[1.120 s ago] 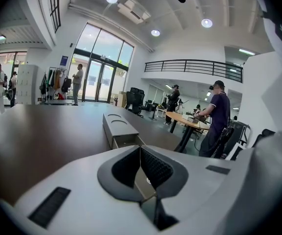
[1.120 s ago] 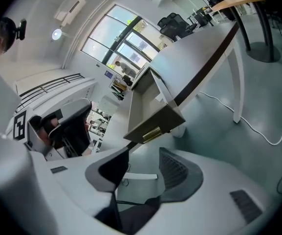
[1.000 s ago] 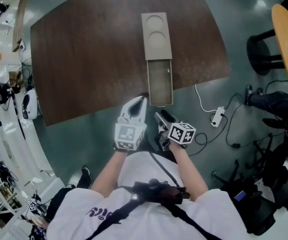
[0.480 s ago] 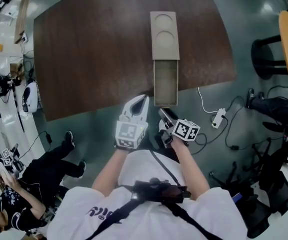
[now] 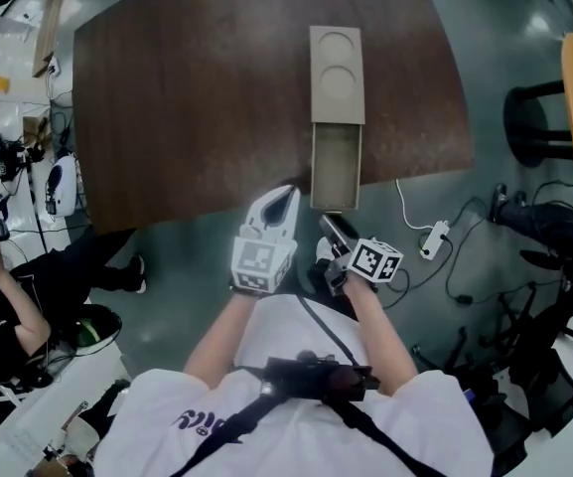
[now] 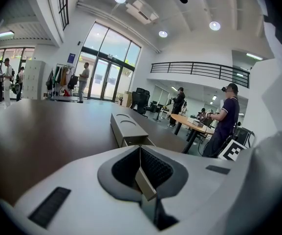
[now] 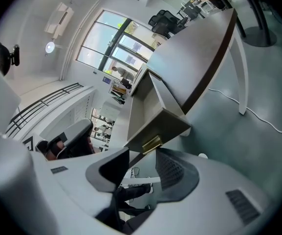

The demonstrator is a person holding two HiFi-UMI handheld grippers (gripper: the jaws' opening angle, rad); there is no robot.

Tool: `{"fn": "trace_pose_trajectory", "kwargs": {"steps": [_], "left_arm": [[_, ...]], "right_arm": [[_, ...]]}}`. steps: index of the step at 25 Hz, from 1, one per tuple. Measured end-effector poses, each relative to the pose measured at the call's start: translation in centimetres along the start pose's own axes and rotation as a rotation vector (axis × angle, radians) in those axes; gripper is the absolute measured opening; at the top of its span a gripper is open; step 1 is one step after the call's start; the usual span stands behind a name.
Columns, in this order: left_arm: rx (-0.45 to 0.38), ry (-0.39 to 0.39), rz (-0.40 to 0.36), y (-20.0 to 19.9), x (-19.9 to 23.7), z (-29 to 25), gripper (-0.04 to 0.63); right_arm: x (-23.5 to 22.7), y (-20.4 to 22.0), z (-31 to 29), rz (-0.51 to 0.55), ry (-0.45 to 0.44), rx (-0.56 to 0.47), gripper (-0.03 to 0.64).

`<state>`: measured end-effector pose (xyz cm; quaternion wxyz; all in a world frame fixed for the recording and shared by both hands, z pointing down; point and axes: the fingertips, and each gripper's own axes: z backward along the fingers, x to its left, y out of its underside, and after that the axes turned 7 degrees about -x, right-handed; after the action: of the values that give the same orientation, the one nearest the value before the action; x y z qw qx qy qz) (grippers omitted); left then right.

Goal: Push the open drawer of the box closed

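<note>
Your dark brown table (image 5: 187, 97) carries the long tan box (image 5: 337, 73) toward its right side. The box's drawer (image 5: 335, 172) stands pulled out toward you, its front reaching just past the table's near edge. Your left gripper (image 5: 286, 195) hangs just left of that front, its claw pressed together on nothing. Your right gripper (image 5: 326, 224) sits just below it, claw spread, with the drawer's small brass handle (image 7: 151, 143) close ahead of the gap.
</note>
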<state>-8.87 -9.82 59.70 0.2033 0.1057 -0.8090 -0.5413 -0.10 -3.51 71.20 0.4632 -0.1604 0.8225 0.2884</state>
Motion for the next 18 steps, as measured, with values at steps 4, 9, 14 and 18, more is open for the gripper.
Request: {"fn": "trace_pose_trajectory", "kwargs": {"steps": [4, 9, 14, 18], "left_arm": [[0.002, -0.012, 0.003, -0.1, 0.5, -0.1, 0.011], [0.002, -0.037, 0.006, -1.0, 1.6, -0.3, 0.011], [0.007, -0.05, 0.001, -1.8, 2.5, -0.4, 0.011], [0.01, -0.051, 0.003, -1.8, 2.6, -0.6, 0.011]], "right_arm": [[0.3, -1.0, -0.4, 0.013, 0.004, 0.003, 0.176], [0.4, -2.2, -1.0, 0.019, 0.01, -0.008, 0.176], [0.7, -3.9, -2.0, 0.026, 0.006, -0.026, 0.176], [1.0, -4.8, -2.6, 0.034, 0.009, -0.021, 0.176]]}}
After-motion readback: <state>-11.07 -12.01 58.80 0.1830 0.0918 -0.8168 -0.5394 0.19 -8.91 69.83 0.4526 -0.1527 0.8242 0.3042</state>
